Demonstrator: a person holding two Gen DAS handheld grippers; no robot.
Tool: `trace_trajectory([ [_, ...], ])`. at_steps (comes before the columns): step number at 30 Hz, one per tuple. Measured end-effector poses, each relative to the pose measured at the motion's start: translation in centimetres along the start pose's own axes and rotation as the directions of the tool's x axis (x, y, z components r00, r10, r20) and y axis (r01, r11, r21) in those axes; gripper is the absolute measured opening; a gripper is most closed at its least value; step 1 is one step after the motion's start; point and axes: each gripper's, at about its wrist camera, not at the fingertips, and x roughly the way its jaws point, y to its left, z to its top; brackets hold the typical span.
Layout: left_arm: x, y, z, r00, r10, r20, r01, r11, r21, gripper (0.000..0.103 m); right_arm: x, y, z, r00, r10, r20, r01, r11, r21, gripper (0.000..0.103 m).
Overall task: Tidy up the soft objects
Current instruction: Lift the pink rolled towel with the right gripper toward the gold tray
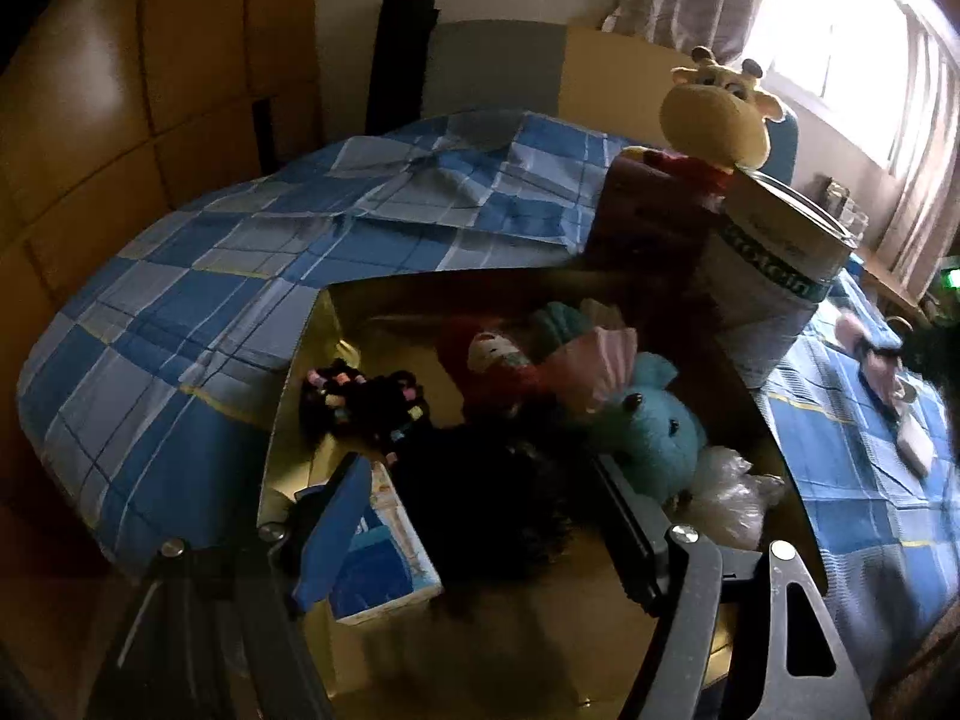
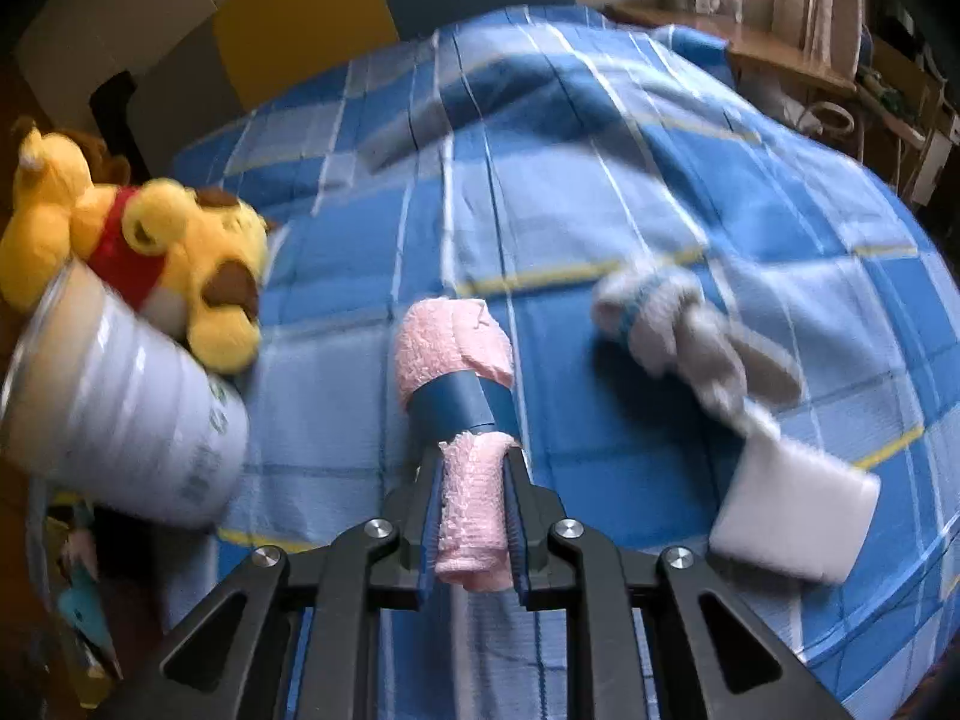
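Item: rolled pink towel (image 2: 454, 354), banded in blue, clamped between the closed jaws of the right gripper (image 2: 474, 516) above the checked bedspread (image 2: 600, 180).

Left gripper (image 1: 480, 516): jaws parted, nothing held, poised over the cardboard box (image 1: 300, 372) containing a blue plush (image 1: 654, 420) and other soft toys.

Handling: the roll is best carried level and released low inside the box, clear of the plush.

Unclear: the dark mass in the box is unidentifiable; 1 grey towel roll (image 2: 678, 324) is blurred.
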Motion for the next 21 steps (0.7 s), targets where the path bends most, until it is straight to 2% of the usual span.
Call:
trace_trajectory([
  [8, 0.0, 0.7, 0.1, 1.0, -0.022, 0.0, 0.022, 1.0, -0.02, 0.074, -3.7, 5.4, 9.6, 0.991, -0.028, 0.128, 0.03, 1.0, -0.01, 0.017],
  [13, 0.1, 1.3, 0.2, 1.0, -0.015, 0.0, 0.015, 0.999, -0.033, 0.074, -8.1, 13.3, 16.6, 0.968, 0.01, 0.25, 0.015, 0.995, -0.096, 0.017],
  [17, 0.2, 2.3, 0.1, 1.0, 0.004, -0.004, -0.005, 0.998, -0.056, 0.074, -11.6, 22.8, 19.1, 0.938, 0.125, 0.322, -0.04, 0.965, -0.258, 0.017],
  [19, 0.1, 2.9, 0.1, 1.0, 0.018, -0.002, -0.018, 0.998, -0.066, 0.074, -12.7, 27.3, 18.6, 0.924, 0.198, 0.326, -0.078, 0.935, -0.347, 0.017],
  [21, -0.1, 3.8, 0.0, 0.999, 0.043, 0.005, -0.042, 0.995, -0.087, 0.074, -13.4, 31.7, 16.9, 0.909, 0.293, 0.298, -0.137, 0.883, -0.45, 0.017],
])
